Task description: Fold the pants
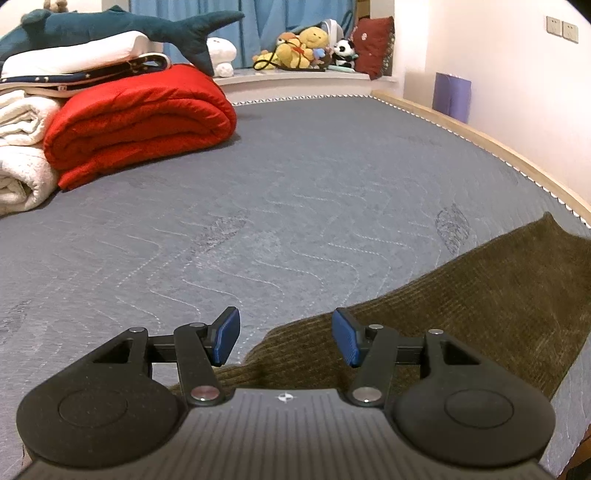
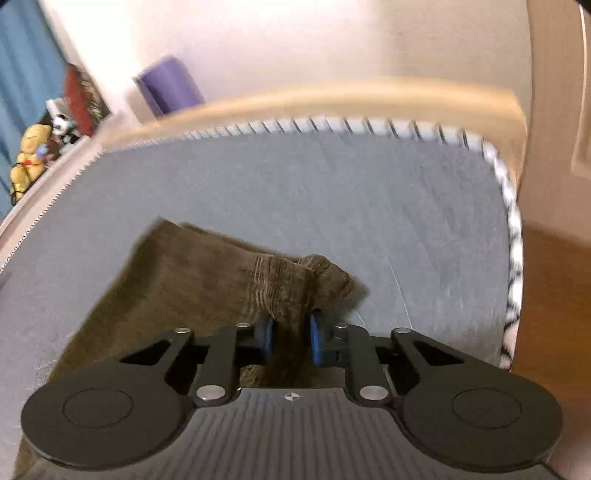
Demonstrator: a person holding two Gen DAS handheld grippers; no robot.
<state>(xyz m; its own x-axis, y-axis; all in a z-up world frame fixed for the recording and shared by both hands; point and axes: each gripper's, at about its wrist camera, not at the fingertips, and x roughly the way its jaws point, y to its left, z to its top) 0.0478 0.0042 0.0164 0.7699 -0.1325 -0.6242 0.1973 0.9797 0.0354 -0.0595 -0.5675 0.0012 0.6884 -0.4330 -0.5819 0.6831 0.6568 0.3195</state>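
The pants are brown corduroy and lie on the grey mattress, reaching from under my left gripper toward the right edge. My left gripper is open and empty, its blue pads just above the near edge of the fabric. In the right wrist view the pants lie flat on the left, and my right gripper is shut on a bunched fold of the cloth, lifted into a small peak in front of the pads. That view is blurred by motion.
A folded red quilt, white blankets and a plush shark are stacked at the far left of the bed. Stuffed toys sit on the window ledge. A wooden bed frame and wall bound the right side; the mattress corner is near.
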